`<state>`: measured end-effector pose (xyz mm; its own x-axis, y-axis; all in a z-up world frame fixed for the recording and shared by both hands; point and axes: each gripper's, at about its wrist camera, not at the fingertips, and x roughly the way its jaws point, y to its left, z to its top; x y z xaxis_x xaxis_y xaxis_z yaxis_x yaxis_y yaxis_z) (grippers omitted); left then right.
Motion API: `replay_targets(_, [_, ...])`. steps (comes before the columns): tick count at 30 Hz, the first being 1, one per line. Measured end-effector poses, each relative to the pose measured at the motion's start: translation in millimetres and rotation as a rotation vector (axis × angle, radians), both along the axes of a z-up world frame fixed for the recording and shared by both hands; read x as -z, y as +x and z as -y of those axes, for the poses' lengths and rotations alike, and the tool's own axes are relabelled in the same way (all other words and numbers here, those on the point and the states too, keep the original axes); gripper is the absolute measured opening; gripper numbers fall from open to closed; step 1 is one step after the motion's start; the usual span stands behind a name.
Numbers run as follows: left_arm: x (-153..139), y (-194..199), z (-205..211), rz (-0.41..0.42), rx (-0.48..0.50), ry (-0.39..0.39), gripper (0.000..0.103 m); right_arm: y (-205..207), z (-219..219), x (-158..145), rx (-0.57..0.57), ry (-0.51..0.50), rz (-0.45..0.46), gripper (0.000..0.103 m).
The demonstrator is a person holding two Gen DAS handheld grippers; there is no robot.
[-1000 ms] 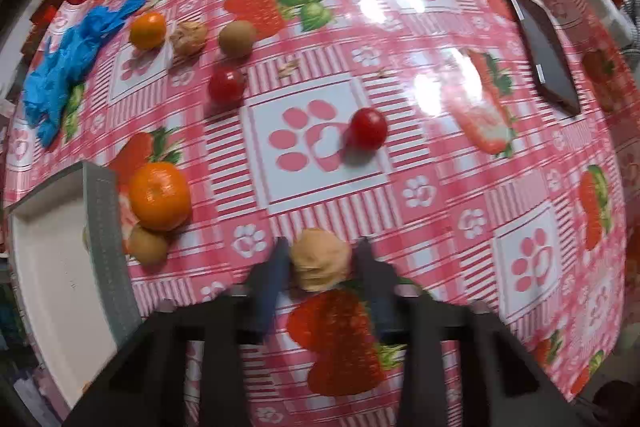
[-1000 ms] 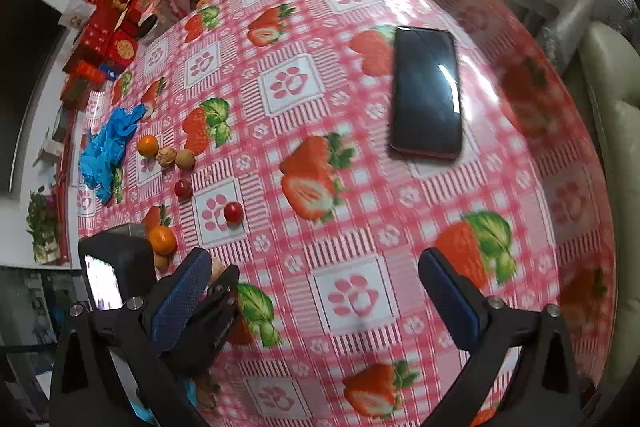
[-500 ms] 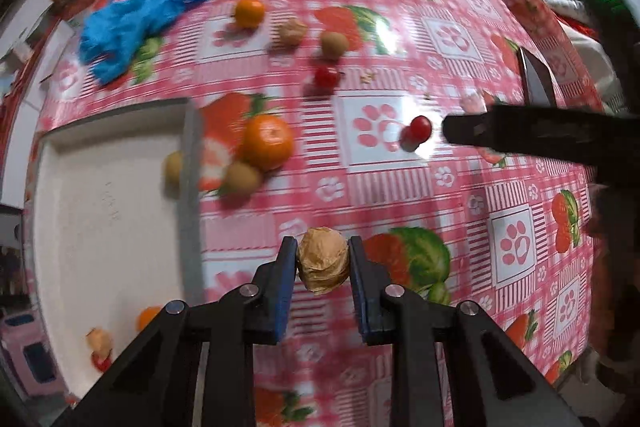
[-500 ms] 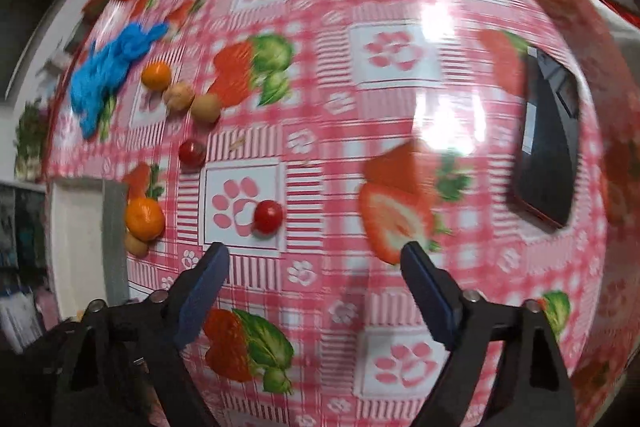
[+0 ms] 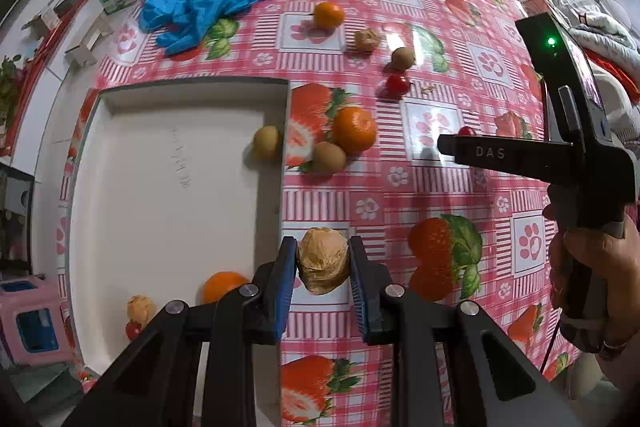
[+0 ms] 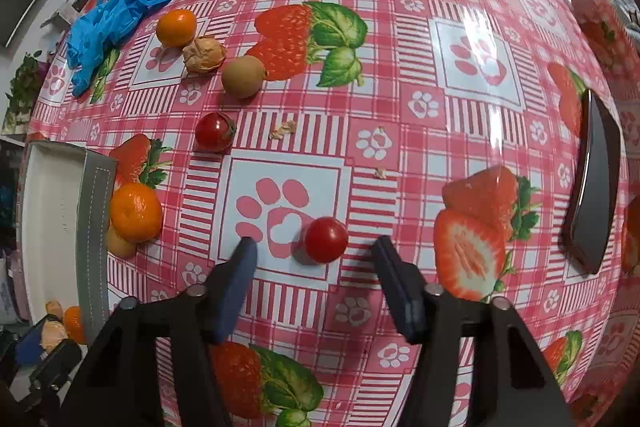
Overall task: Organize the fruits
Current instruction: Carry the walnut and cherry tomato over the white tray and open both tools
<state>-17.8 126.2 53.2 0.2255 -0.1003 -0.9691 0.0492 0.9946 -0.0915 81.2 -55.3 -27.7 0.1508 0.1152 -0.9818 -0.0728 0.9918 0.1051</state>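
The white tray (image 5: 168, 187) lies just left of the left gripper (image 5: 323, 265), whose blue pads clamp a walnut (image 5: 323, 261) above the tray's right rim. The right gripper (image 6: 314, 247) has just been closing; its jaws stand partly apart around a cherry tomato (image 6: 326, 239) on the tablecloth (image 6: 400, 107), pads not touching it.

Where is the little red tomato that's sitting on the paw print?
In the right wrist view, the tomato sits low in the middle, on the tablecloth's big paw print, between the open fingers of the right hand-held gripper, which have just been closing without touching it.
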Motion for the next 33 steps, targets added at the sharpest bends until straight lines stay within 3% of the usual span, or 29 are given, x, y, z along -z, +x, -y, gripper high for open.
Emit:
replay_targets(4, [-1,-4,-10,0.000,-0.009,0.008,0.027,-1,-3,-2,-0.001,-0.007,0.015,0.022])
replay_targets(10, [-7,-10,-30,0.003,-0.009,0.025,0.027,-12,7,-12,0.029,0.100,0.001,0.023])
replay_targets(19, [-24,-14,-81,0.027,-0.028,0.038,0.027,-52,-16,-60,-0.018,0.237,0.018,0.023])
replay_targets(30, [-30,-12,-139,0.045,-0.053,0.122,0.027,-41,-146,-99,-0.193,0.402,0.023,0.023])
replay_targets(33, [-21,-14,-143,0.027,-0.062,0.126,0.027,-41,-169,-91,-0.213,0.405,0.004,0.022])
